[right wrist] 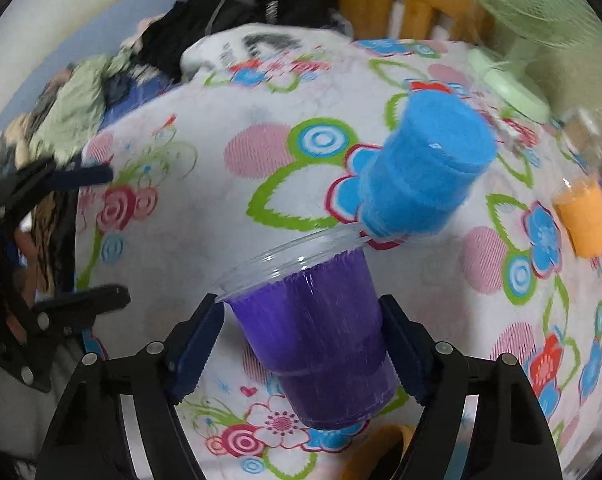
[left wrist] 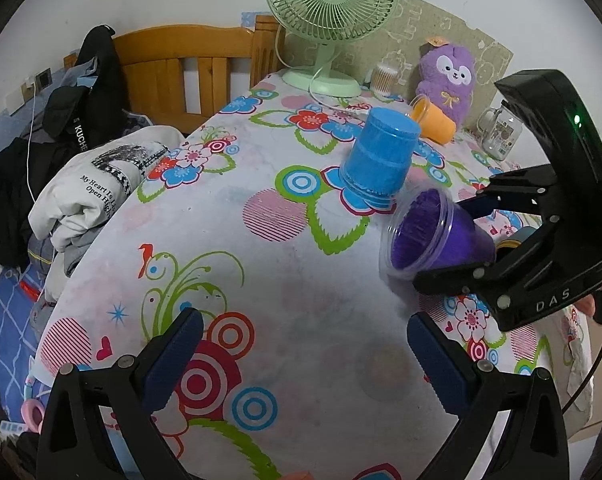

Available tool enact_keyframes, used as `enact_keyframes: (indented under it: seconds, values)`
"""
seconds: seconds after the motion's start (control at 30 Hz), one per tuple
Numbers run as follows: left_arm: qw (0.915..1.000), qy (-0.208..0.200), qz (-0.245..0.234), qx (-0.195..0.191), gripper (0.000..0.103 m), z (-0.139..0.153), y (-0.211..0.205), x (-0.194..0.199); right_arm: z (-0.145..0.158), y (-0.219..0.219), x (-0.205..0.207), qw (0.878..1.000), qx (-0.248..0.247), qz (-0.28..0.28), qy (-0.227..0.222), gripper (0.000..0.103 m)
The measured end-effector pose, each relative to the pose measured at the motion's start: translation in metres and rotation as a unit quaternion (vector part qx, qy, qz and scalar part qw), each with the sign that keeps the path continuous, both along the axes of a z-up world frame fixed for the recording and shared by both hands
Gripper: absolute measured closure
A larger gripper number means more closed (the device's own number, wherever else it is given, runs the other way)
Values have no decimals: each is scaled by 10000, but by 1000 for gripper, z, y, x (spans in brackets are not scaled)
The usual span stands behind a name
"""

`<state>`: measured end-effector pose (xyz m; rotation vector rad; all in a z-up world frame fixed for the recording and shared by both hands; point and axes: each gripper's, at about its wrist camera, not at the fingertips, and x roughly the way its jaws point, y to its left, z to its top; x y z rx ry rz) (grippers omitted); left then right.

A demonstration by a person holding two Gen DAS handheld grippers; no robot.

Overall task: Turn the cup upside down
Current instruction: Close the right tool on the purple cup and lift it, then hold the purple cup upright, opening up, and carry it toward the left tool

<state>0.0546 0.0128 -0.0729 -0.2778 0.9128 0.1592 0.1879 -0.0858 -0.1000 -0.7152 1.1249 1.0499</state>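
Note:
My right gripper [right wrist: 301, 328] is shut on a purple cup with a clear plastic rim [right wrist: 317, 332] and holds it above the flowered tablecloth [right wrist: 205, 184]. The left wrist view shows this cup [left wrist: 433, 236] tilted on its side, mouth facing left, in the right gripper [left wrist: 453, 240]. A blue cup [left wrist: 379, 156] stands upside down on the cloth just behind it, also in the right wrist view [right wrist: 425, 180]. My left gripper [left wrist: 305, 344] is open and empty, low over the cloth at the near side.
An orange cup [left wrist: 435, 120] lies tilted at the back, beside a purple plush toy [left wrist: 449, 76], a glass mug [left wrist: 501, 132] and a green fan [left wrist: 329, 24]. Clothes [left wrist: 93, 192] are piled at the table's left. Another orange object [right wrist: 377, 456] shows below the purple cup.

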Motion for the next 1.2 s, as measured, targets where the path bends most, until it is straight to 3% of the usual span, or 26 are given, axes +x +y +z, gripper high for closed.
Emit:
enact_keyframes:
  seconds: [0.13, 0.27, 0.4, 0.67, 0.87, 1.03, 1.2]
  values:
    - [10000, -64, -11, -19, 0, 4, 0, -6, 18, -10, -8, 9955, 408, -857, -47, 23]
    - [9999, -133, -80, -30, 0, 9, -4, -17, 32, -30, -16, 9736, 1018, -1982, 499, 23]
    - [9997, -196, -153, -25, 0, 14, -8, -32, 42, -43, -38, 9531, 1423, -2597, 627, 23]
    - [9989, -311, -340, -1, 0, 22, -21, -66, 34, -60, -75, 9231, 1725, -3327, 867, 23]
    - [9984, -379, -423, 20, 0, 27, -27, -84, 38, -72, -105, 9120, 1857, -3560, 835, 23]
    - [9979, -434, -473, 16, 0, 30, -31, -90, 52, -81, -125, 9080, 1877, -3709, 519, 23]
    - [9977, -451, -497, 0, 0, 29, -35, -92, 41, -87, -131, 9021, 1714, -3932, 475, 23]
